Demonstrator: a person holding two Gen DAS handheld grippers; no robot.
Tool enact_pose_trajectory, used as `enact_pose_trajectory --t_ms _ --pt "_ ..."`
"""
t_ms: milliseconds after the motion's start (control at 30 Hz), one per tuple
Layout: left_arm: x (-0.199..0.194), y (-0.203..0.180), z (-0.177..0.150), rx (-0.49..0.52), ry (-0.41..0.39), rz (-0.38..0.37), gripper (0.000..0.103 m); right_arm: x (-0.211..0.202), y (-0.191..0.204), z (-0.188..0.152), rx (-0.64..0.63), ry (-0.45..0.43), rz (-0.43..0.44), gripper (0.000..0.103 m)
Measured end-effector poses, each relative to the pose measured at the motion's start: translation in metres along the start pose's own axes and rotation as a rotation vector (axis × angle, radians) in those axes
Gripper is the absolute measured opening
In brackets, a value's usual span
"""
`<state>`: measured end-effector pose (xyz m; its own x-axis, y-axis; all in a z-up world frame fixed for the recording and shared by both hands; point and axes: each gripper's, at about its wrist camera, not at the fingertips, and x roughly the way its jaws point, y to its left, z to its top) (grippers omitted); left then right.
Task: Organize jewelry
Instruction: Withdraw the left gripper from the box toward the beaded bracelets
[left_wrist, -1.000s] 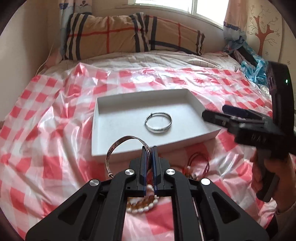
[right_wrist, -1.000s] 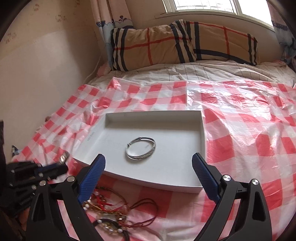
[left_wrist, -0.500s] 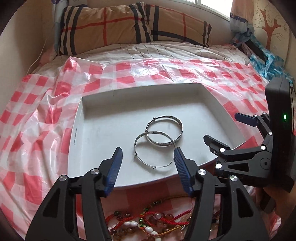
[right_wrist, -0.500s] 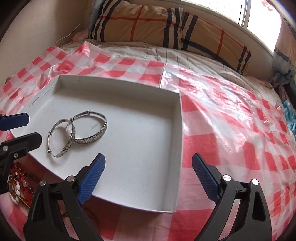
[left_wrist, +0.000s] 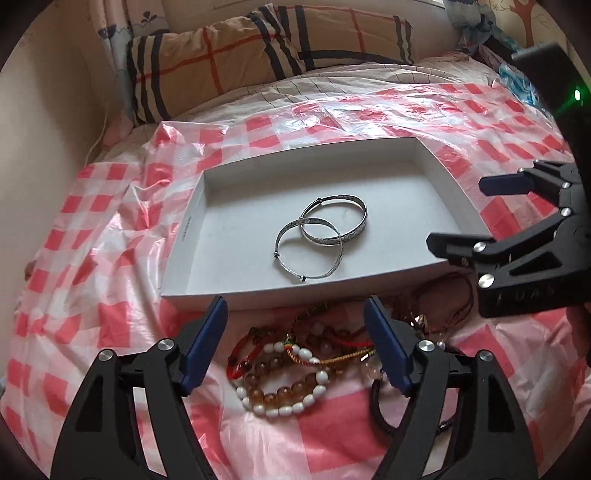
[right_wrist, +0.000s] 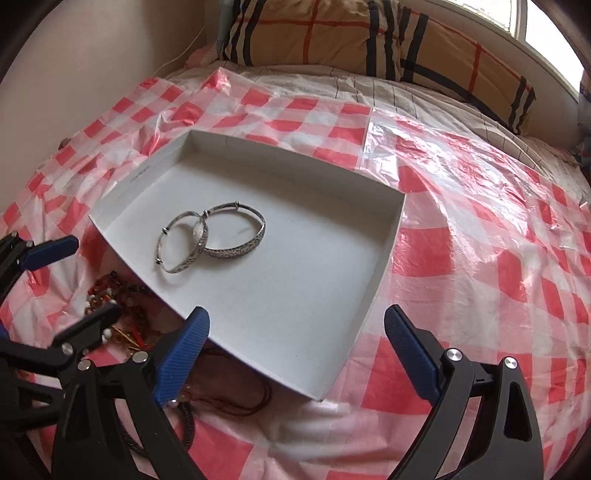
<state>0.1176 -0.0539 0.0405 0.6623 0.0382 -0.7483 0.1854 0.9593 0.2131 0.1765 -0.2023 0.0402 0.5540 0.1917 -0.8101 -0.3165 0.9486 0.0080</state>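
Observation:
A shallow white box (left_wrist: 436, 173) lies on the bed with two silver bangles inside. The thin bangle (left_wrist: 280, 236) overlaps the wider patterned bangle (left_wrist: 360, 230). In front of the box sits a tangled pile of bead and cord bracelets (left_wrist: 291, 373). My left gripper (left_wrist: 294, 306) hovers over that pile; its jaws are opening and no pad touches anything. My right gripper (right_wrist: 295, 314) stands open over the box's near corner (right_wrist: 369, 306), holding nothing. The right wrist view also shows both bangles (right_wrist: 229, 254), the pile (right_wrist: 110, 295) and the left gripper (right_wrist: 92, 277).
A red-and-white checked plastic sheet (left_wrist: 110, 321) covers the bed. Plaid pillows (left_wrist: 258, 48) lie at the far end and a wall (left_wrist: 48, 110) runs along the left. Dark cord bracelets (right_wrist: 229, 402) lie under the right gripper. Right of the box is bare sheet (right_wrist: 480, 258).
The left gripper was shut on the thin bangle, then opened and left it in the box against the wider one. It has since drawn back over the bead pile, jaws wider.

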Motion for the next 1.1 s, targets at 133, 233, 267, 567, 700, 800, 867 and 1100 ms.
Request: enact_pose_trajectory --t_ms 133,233,267,567,700,800,867,1100 --pt "-0.023 -0.005 -0.010 0.022 -0.039 0.074 0.086 -0.032 0.000 -0.024 0.094 -0.072 0.002 0.096" --pt "-0.035 -0.002 -0.015 -0.012 -0.075 0.100 0.091 -0.040 0.002 -0.038 0.143 -0.101 0.004 0.096" --pt "-0.037 0.001 -0.016 -0.034 -0.090 0.105 0.092 -0.040 0.003 -0.037 0.144 -0.113 0.000 0.096" --pt "-0.016 0.026 -0.029 -0.113 -0.053 0.113 0.095 -0.032 0.014 -0.032 0.109 -0.129 -0.011 0.096" --pt "-0.016 0.031 -0.029 -0.127 -0.060 0.112 0.095 -0.023 0.020 -0.036 0.101 -0.092 0.033 0.096" --pt "-0.013 0.035 -0.029 -0.137 -0.043 0.110 0.095 -0.019 0.019 -0.038 0.116 -0.075 0.055 0.096" --pt "-0.010 0.041 -0.029 -0.156 -0.028 0.102 0.095 -0.015 0.014 -0.040 0.132 -0.065 0.050 0.095" --pt "0.002 0.071 -0.033 -0.265 0.023 0.080 0.095 -0.002 0.004 -0.041 0.154 -0.025 0.046 0.081"
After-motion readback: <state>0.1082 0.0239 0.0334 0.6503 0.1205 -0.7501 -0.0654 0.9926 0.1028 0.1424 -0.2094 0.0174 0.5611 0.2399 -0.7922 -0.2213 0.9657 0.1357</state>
